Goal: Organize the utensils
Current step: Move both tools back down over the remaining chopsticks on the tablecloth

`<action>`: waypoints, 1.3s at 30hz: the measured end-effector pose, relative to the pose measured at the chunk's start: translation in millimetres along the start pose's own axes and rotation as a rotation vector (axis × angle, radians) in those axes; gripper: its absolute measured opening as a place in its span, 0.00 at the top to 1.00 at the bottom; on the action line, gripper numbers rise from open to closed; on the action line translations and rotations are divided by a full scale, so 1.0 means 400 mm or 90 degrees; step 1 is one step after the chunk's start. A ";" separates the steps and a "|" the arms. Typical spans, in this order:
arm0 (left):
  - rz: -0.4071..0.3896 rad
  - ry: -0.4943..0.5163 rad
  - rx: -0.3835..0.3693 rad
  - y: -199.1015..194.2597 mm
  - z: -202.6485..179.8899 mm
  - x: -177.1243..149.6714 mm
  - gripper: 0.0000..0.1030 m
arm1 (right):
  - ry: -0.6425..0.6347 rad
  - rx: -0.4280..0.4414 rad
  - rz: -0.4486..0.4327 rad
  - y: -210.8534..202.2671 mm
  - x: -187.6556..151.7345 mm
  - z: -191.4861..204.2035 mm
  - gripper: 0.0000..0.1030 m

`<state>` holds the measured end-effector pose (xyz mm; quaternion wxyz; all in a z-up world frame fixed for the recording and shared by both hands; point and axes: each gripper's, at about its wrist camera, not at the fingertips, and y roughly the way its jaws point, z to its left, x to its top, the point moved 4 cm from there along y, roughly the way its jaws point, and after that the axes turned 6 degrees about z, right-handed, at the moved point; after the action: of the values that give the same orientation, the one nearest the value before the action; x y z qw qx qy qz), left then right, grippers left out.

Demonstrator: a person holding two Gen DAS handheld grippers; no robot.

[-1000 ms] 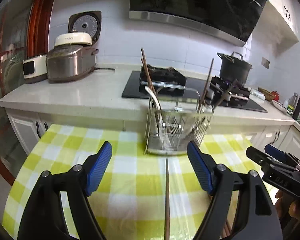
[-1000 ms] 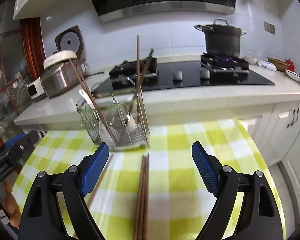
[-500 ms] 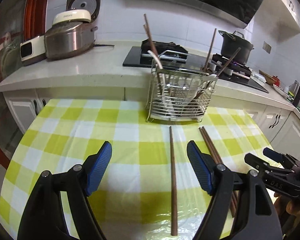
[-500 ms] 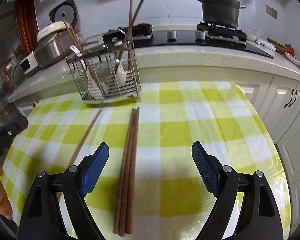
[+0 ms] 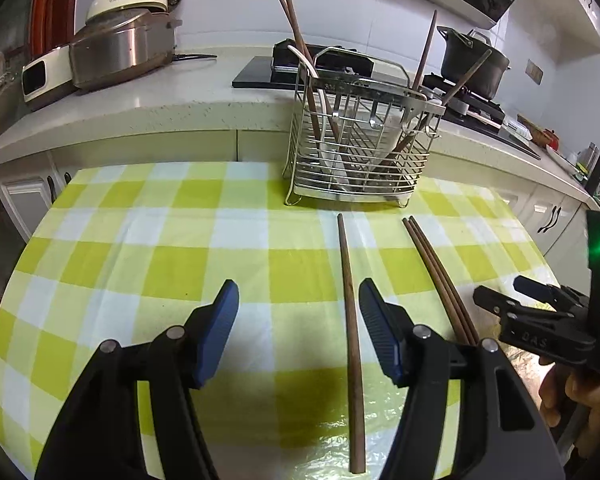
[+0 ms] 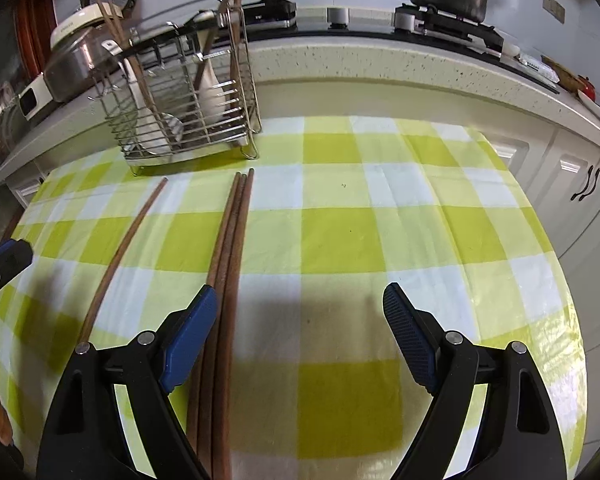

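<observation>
Single chopstick (image 5: pixel 350 312) lies on table (image 5: pixel 140 248) at 6 o'clock of rack (image 5: pixel 360 140). Left gripper (image 5: pixel 298 320) closing, nothing pinched yet; right gripper (image 6: pixel 300 332) released beside chopstick bundle (image 6: pixel 230 264). Light, stiff, slippery (likely rolls): pinch mid-shaft.

A kitchen with white tiled walls (image 5: pixel 228 20). A pale speckled stone counter (image 5: pixel 140 108) crosses the middle of the frame, white cabinets (image 6: pixel 572 184) with dark handles beneath. Upper left, a rice cooker (image 5: pixel 120 48); upper right, a black pot (image 5: pixel 472 64) on a black hob (image 5: pixel 260 76). Below, a yellow-and-white checked tablecloth (image 6: pixel 340 240).
</observation>
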<state>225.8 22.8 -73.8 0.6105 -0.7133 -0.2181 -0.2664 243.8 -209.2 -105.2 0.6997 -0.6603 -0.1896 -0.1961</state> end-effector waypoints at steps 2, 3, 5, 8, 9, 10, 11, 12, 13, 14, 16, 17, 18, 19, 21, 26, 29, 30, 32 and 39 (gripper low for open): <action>0.003 0.002 0.000 0.006 -0.001 -0.002 0.41 | -0.001 0.005 0.007 0.018 0.009 0.005 0.26; 0.004 0.003 0.001 0.009 0.000 -0.002 0.41 | -0.003 0.004 0.008 0.024 0.013 0.007 0.26; 0.007 0.000 0.001 0.013 0.004 -0.004 0.41 | -0.005 0.002 0.014 0.039 0.020 0.011 0.28; 0.010 -0.004 0.003 0.020 0.011 -0.004 0.41 | -0.005 0.005 0.021 0.053 0.028 0.014 0.30; 0.010 -0.006 0.002 0.021 0.012 -0.003 0.41 | -0.008 0.001 0.022 0.057 0.031 0.015 0.30; 0.010 -0.007 0.002 0.022 0.013 -0.003 0.41 | -0.007 0.002 0.024 0.062 0.034 0.015 0.30; 0.010 -0.007 0.001 0.023 0.013 -0.003 0.41 | -0.008 0.004 0.026 0.066 0.037 0.014 0.30; 0.011 -0.006 0.001 0.023 0.013 -0.003 0.41 | -0.008 0.004 0.027 0.068 0.039 0.014 0.30; 0.011 -0.006 0.000 0.024 0.013 -0.003 0.41 | -0.009 0.004 0.027 0.071 0.042 0.012 0.30; 0.011 -0.006 -0.001 0.024 0.013 -0.003 0.41 | -0.008 0.005 0.028 0.071 0.043 0.012 0.30; 0.011 -0.004 -0.002 0.026 0.012 -0.004 0.41 | -0.013 0.004 0.029 0.073 0.044 0.014 0.30; 0.012 -0.004 -0.002 0.026 0.012 -0.004 0.41 | -0.015 0.003 0.031 0.075 0.045 0.016 0.30; 0.013 -0.005 -0.003 0.028 0.012 -0.005 0.41 | -0.015 0.001 0.032 0.074 0.045 0.016 0.31; 0.013 -0.006 -0.003 0.029 0.013 -0.005 0.41 | -0.015 0.001 0.031 0.074 0.045 0.018 0.32; 0.013 -0.006 -0.002 0.030 0.013 -0.006 0.41 | -0.021 0.001 0.032 0.074 0.045 0.022 0.36; 0.012 -0.011 -0.002 0.028 0.017 -0.007 0.41 | 0.000 0.011 0.015 0.046 0.054 0.012 0.39; 0.011 -0.011 -0.005 0.028 0.013 -0.007 0.41 | -0.013 0.016 0.016 0.046 0.056 0.029 0.39; 0.011 -0.009 -0.006 0.028 0.011 -0.008 0.41 | -0.015 0.016 0.017 0.048 0.056 0.032 0.39; 0.009 -0.007 -0.006 0.025 0.010 -0.009 0.41 | -0.019 0.014 0.021 0.055 0.055 0.039 0.39; 0.008 -0.018 -0.004 0.025 0.023 -0.009 0.41 | -0.024 0.014 0.004 0.041 0.055 0.054 0.48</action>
<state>230.3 30.4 -84.6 0.6065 -0.7204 -0.2213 -0.2533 271.0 -187.5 -106.5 0.7036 -0.6571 -0.2027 -0.1790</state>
